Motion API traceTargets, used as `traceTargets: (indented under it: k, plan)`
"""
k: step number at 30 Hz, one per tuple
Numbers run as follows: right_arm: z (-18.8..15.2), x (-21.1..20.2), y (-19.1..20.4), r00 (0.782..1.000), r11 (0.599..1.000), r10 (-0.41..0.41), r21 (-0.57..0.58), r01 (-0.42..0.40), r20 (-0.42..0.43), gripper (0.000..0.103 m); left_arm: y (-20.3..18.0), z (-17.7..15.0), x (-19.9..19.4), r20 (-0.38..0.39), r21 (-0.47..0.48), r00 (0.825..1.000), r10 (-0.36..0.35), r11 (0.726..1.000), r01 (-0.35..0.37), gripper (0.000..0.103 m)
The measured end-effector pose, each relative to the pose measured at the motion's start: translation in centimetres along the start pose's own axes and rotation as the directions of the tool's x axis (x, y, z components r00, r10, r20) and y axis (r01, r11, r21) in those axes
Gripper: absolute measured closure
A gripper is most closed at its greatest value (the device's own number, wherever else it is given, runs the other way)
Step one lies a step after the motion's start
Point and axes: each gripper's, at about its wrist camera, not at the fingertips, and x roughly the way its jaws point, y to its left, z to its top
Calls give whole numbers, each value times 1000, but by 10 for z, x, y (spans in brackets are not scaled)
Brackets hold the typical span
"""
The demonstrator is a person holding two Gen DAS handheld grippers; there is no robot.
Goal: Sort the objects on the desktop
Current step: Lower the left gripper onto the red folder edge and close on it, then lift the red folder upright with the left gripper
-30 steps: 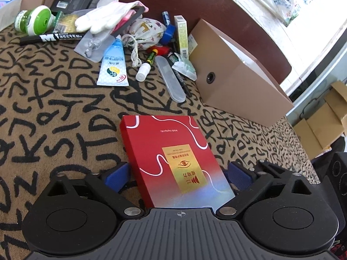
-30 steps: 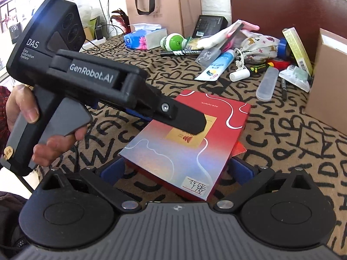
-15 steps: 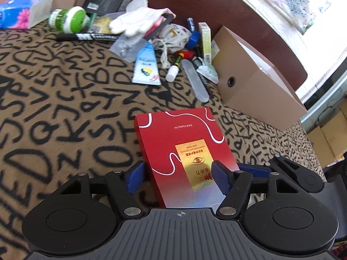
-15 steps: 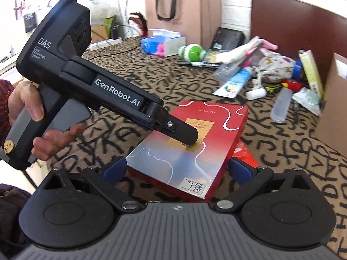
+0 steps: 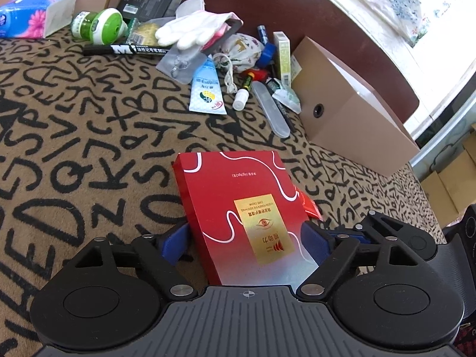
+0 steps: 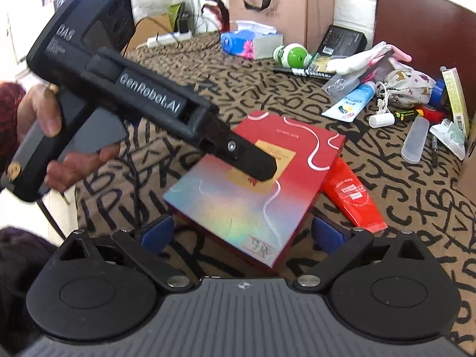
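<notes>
Your left tongs (image 5: 242,241) stand wide, one blue pad on either side of the red box (image 5: 238,205). The jaws have just been opening after a brief squeeze, and you have the box between them. The near pad shows a gap to the box edge; the far pad sits close against the other edge, and whether it presses cannot be told. In the right view the left tongs (image 6: 253,166) reach over the top face of the red box (image 6: 267,178), with a hand (image 6: 50,136) on the grey handle.

Your right tongs (image 6: 242,235) also stand wide open around the near corner of the box, pads clear of it and nothing gripped.

The box lies flat on the patterned counter (image 5: 74,154), near its front edge. A red tube (image 6: 354,196) lies partly under the box's right side. Toward the back edge sit a tube of cream (image 5: 206,92), a white glove (image 5: 190,31), a black marker (image 5: 128,50) and a brown carton (image 5: 351,113).
</notes>
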Motion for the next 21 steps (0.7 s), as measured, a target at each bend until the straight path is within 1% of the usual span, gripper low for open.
traceTargets:
  k: [3,6,11,16,21]
  plan:
    - [-2,-1,-3,1000,1000,-18,-8,18,-10,4,3,3,1,-2,-19,1000,-13,1000,12,15]
    - [-2,0,-6,1000,1000,-31,-2,31,4,4,3,3,1,-4,-11,1000,-10,1000,10,16]
    - [1,4,-4,1000,1000,-1,-7,1,23,6,3,1,0,0,0,1000,-8,1000,8,17]
    - [2,9,1,1000,1000,-8,-9,9,17,8,-1,1,-1,-2,7,999,37,999,-37,25]
    - [3,5,2,999,1000,-11,15,10,45,9,-2,1,-4,-5,-21,999,37,999,-37,28]
